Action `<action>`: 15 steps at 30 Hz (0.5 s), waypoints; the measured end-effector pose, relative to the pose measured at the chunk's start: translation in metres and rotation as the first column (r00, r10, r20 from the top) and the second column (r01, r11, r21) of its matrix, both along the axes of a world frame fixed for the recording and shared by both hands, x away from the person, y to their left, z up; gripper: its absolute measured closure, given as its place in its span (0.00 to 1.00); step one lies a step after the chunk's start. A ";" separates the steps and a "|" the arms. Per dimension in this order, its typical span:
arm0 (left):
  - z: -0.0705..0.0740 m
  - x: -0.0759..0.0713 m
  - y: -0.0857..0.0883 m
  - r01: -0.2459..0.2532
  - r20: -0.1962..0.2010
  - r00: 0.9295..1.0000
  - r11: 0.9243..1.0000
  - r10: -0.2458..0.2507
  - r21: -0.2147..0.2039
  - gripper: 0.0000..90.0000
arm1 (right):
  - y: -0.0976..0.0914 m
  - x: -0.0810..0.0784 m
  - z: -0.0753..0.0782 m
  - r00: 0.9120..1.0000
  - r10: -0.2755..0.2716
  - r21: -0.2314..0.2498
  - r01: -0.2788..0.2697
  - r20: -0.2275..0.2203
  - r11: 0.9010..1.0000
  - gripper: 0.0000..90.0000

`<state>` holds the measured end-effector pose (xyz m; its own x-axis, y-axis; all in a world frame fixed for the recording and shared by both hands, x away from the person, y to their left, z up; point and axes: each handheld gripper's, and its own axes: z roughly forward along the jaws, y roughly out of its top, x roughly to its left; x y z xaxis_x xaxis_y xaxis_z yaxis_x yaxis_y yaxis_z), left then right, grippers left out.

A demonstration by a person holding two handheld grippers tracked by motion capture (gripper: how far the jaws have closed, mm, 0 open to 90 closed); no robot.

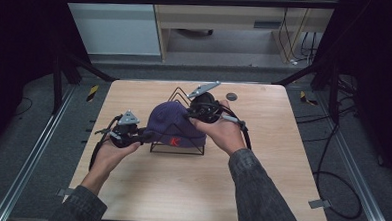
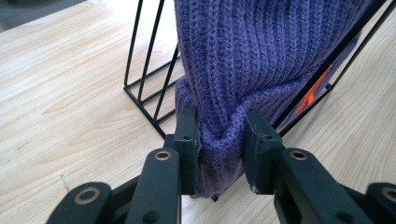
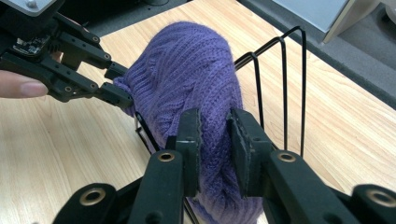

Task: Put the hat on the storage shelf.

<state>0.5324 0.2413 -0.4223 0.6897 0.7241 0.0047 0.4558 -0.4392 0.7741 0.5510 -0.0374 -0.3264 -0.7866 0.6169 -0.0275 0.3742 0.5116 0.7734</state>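
A purple knitted hat (image 1: 174, 123) with an orange mark sits draped over a black wire rack (image 1: 180, 147) in the middle of the wooden table. My left gripper (image 1: 144, 136) is at the hat's left edge, shut on a bunched fold of its brim (image 2: 219, 135). My right gripper (image 1: 190, 114) is at the hat's upper right side, shut on a pinch of knit (image 3: 212, 140). In the right gripper view the left gripper (image 3: 122, 86) shows at the upper left, clamped on the hat's far edge (image 3: 140, 74). The wire rack (image 2: 149, 84) stands behind and beside the hat.
The wooden table (image 1: 260, 193) has bare room in front and to both sides of the rack. A small dark round disc (image 1: 231, 96) lies near the table's back right. Cables trail on the floor to the right, and metal frame rails run along both table sides.
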 end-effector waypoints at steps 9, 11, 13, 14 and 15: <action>-0.012 -0.004 0.004 -0.013 -0.019 1.000 1.000 0.013 0.001 0.68 | 0.000 -0.002 0.001 1.000 0.004 0.008 -0.004 0.000 1.000 0.83; -0.011 -0.005 0.006 -0.023 -0.011 1.000 1.000 0.023 -0.010 0.64 | 0.000 -0.003 0.004 1.000 0.001 0.013 -0.001 0.007 1.000 0.83; -0.009 -0.007 0.010 -0.034 -0.001 0.999 0.999 0.034 -0.031 0.64 | -0.001 -0.003 0.007 1.000 0.000 0.014 0.000 0.015 1.000 0.83; -0.009 -0.007 0.010 -0.034 -0.001 0.999 0.999 0.034 -0.031 0.63 | -0.002 -0.003 0.008 1.000 0.001 0.017 -0.001 0.016 1.000 0.83; -0.006 -0.009 0.014 -0.043 0.010 0.999 0.998 0.044 -0.043 0.62 | -0.002 -0.003 0.009 1.000 -0.002 0.018 0.002 0.018 1.000 0.83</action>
